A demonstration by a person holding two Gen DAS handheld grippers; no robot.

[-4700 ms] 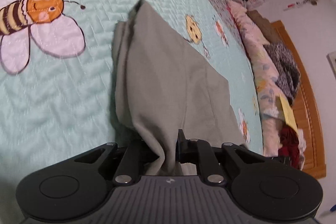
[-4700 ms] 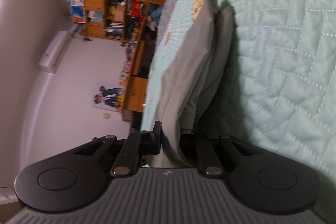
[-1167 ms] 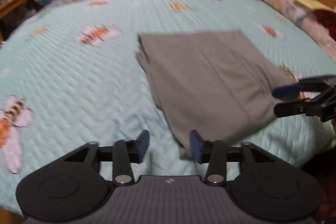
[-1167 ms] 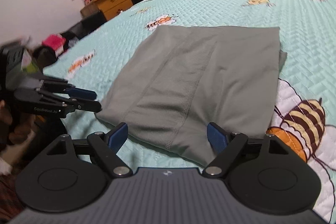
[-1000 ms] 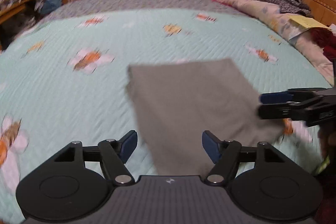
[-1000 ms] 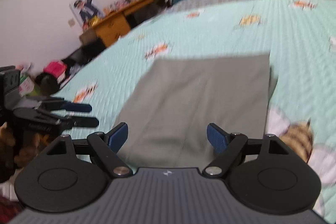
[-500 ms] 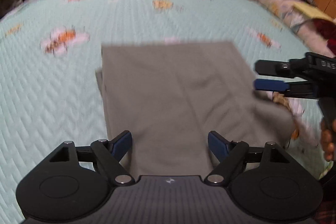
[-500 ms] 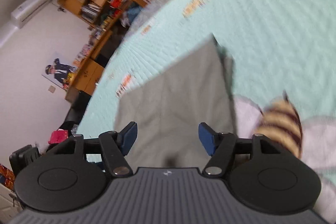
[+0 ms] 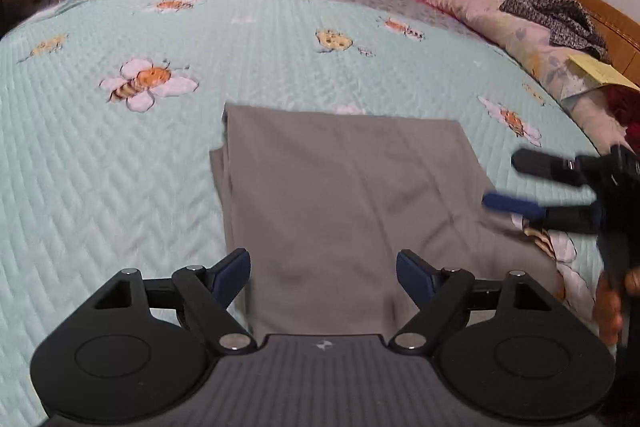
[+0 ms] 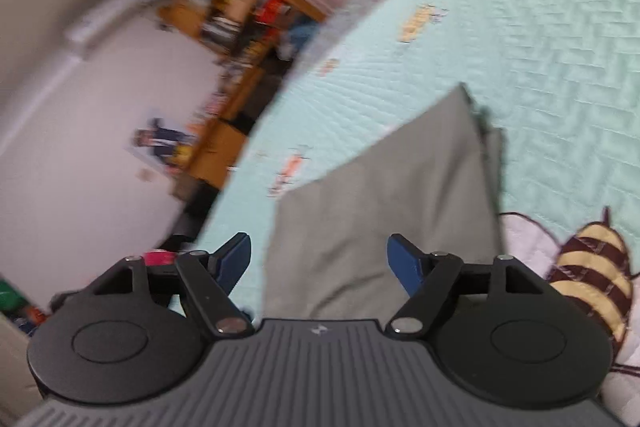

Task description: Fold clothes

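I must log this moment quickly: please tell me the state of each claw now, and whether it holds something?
Left claw: open, holding nothing; the grey cloth lies below it.
Right claw: open, jaws just opening wider, holding nothing.

A plain grey garment lies folded flat into a rough rectangle on my bed's mint quilt. Its far-left corner shows a lower layer peeking out. The right edge rumples slightly.
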